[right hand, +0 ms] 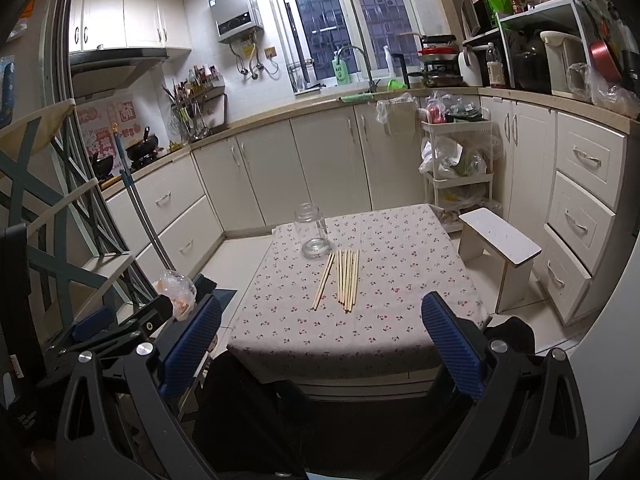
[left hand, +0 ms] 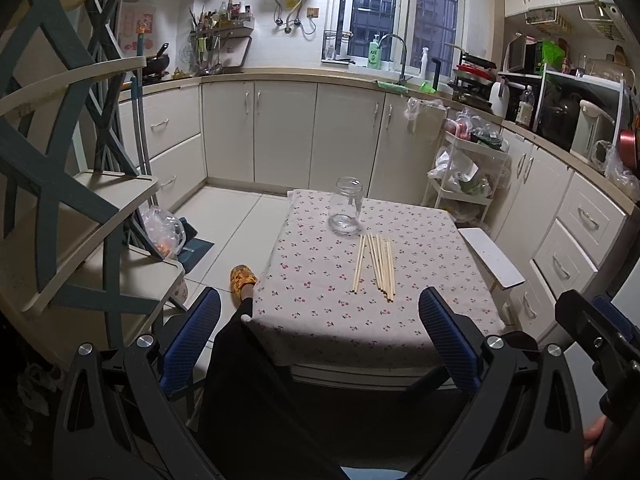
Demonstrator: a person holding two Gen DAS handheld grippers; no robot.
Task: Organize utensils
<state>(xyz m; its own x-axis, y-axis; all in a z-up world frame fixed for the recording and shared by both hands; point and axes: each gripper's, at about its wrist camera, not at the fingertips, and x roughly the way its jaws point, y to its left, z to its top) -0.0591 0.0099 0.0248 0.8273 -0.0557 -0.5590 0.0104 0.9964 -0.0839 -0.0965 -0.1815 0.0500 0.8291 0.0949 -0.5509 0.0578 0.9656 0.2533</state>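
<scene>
Several wooden chopsticks [left hand: 376, 264] [right hand: 342, 278] lie side by side on a small table with a flowered cloth [left hand: 320, 280] [right hand: 400, 280]. An empty clear glass jar [left hand: 347, 206] [right hand: 313, 230] stands upright just beyond them, toward the far left. My left gripper [left hand: 320, 320] is open, held back before the table's near edge with nothing between its blue pads. My right gripper [right hand: 322, 328] is open too, also short of the near edge and empty. Each gripper shows at the edge of the other's view.
A person's dark-clothed leg and yellow slipper [left hand: 242, 278] sit left of the table. A white stool [left hand: 490, 256] [right hand: 502, 246] stands at the right. A shelf unit [left hand: 80, 200] fills the left, a cart with bags [right hand: 456, 160] and cabinets the back.
</scene>
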